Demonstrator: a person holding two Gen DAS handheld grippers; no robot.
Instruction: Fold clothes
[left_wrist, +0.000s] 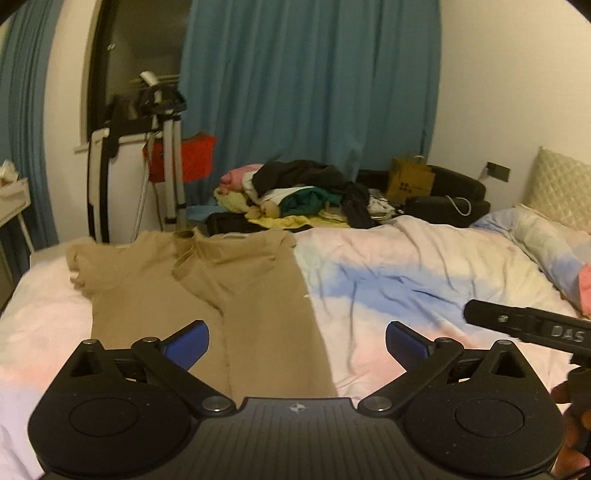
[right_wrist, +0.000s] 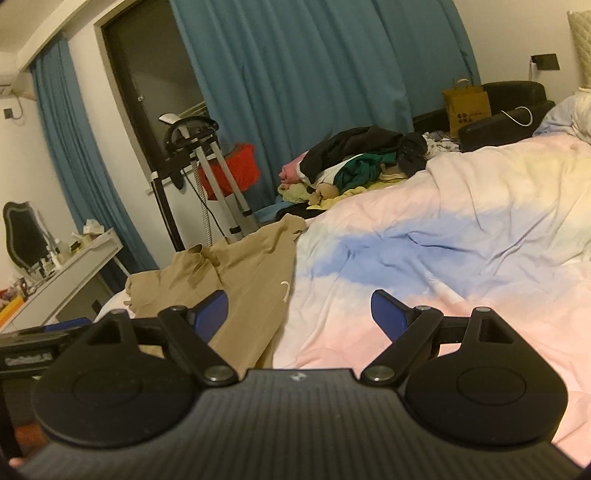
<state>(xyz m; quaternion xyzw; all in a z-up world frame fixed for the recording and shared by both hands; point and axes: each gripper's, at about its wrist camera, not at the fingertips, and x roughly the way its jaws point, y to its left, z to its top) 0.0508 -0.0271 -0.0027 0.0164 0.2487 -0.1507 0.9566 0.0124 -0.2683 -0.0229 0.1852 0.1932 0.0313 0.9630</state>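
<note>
- Left wrist view: the left gripper (left_wrist: 297, 341) hangs above the bed (left_wrist: 406, 295), jaws spread wide with nothing between them.
- A tan shirt (left_wrist: 207, 295) lies flat by the bed's left edge, collar toward the far edge (one side folded over the middle).
- The right gripper (right_wrist: 297, 314) is likewise spread and empty, over the pastel duvet (right_wrist: 443, 258) just beside the shirt.
- A heap of unfolded clothes (left_wrist: 295, 195) sits at the bed's far edge, before blue curtains (left_wrist: 314, 81).

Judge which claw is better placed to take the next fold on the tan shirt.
Left, probably: the left claw, open and empty, faces the tan shirt squarely. From the right claw, also open, it lies off to the left.
</note>
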